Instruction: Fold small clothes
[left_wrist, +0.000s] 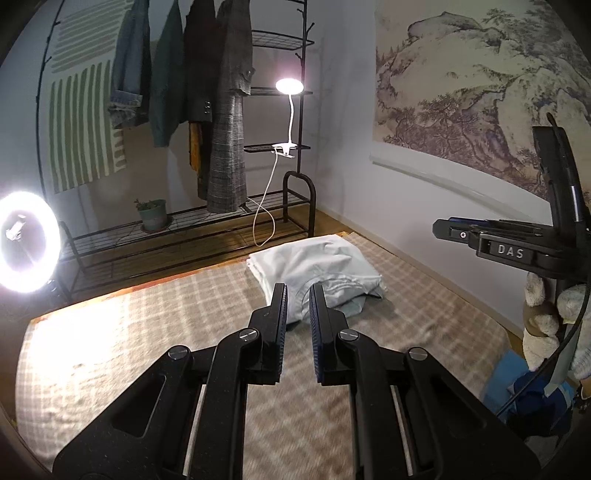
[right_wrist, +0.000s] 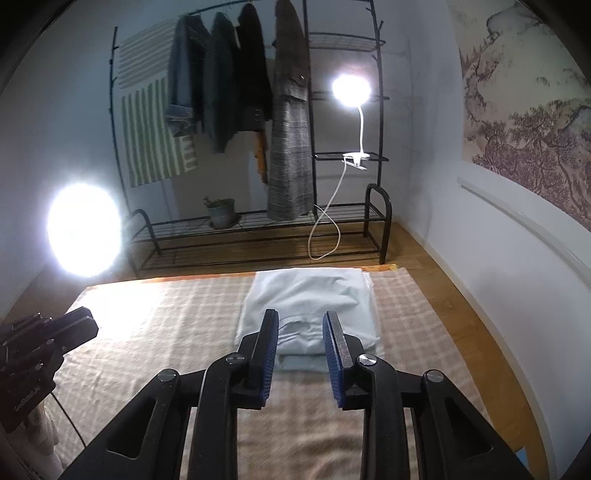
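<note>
Shirt (right_wrist: 308, 314) lies folded beyond both empty tools (right_wrist: 300, 321).

Plaid blanket (right_wrist: 147, 332) over wooden floor (right_wrist: 436, 280), folded white garment (right_wrist: 310, 295) lying on it

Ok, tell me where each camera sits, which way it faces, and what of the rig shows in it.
Left wrist: on the left gripper, looking forward and down along its fingers at the folded white garment on the checked blanket; the right gripper shows at the right edge.
Right wrist: on the right gripper, facing the same garment head-on; the left gripper shows at the left edge.
Shared: garment, blanket, clothes rack, clip lamp, ring light.
</note>
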